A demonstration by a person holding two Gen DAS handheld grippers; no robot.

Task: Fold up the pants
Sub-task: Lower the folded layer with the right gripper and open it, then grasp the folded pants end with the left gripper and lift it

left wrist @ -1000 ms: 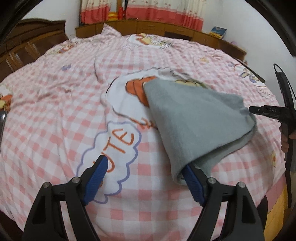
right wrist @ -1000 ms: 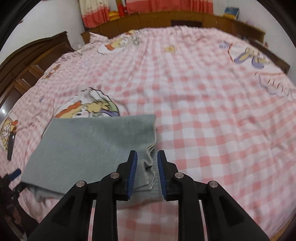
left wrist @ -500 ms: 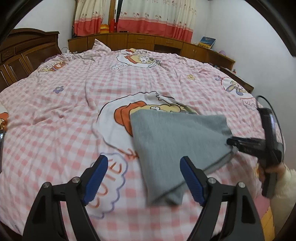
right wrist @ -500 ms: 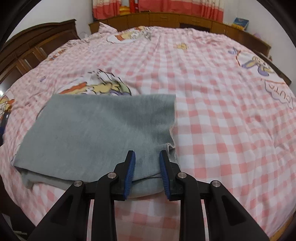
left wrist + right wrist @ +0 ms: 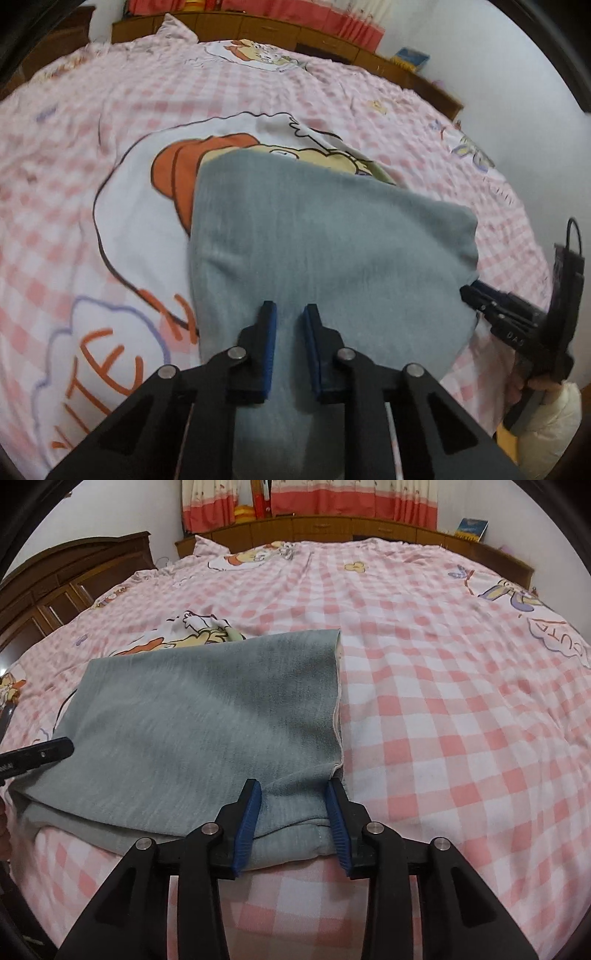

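Observation:
Folded grey pants (image 5: 332, 251) lie flat on the pink checked bed sheet (image 5: 74, 155). My left gripper (image 5: 290, 314) sits over their near end. Its jaws are closing and stand narrow, with a ridge of grey cloth filling the gap between the blue pads. The same pants (image 5: 207, 716) also show in the right wrist view. There my right gripper (image 5: 293, 784) is at their near right corner. Its jaws are opening, and the folded edge lies loose between the pads without being pressed. The left gripper's tip (image 5: 55, 749) shows at the pants' left edge.
The bed's near edge runs just below the pants. A dark wooden headboard (image 5: 74, 576) stands to the left and a wooden ledge (image 5: 332, 528) under red-and-white curtains at the back. A hand in a pale sleeve (image 5: 550, 417) holds the right gripper (image 5: 476, 295).
The left gripper moved forward over the pants and its jaws went from wide to narrow. The right gripper sank, laid the pants flat on the sheet, and its jaws spread apart.

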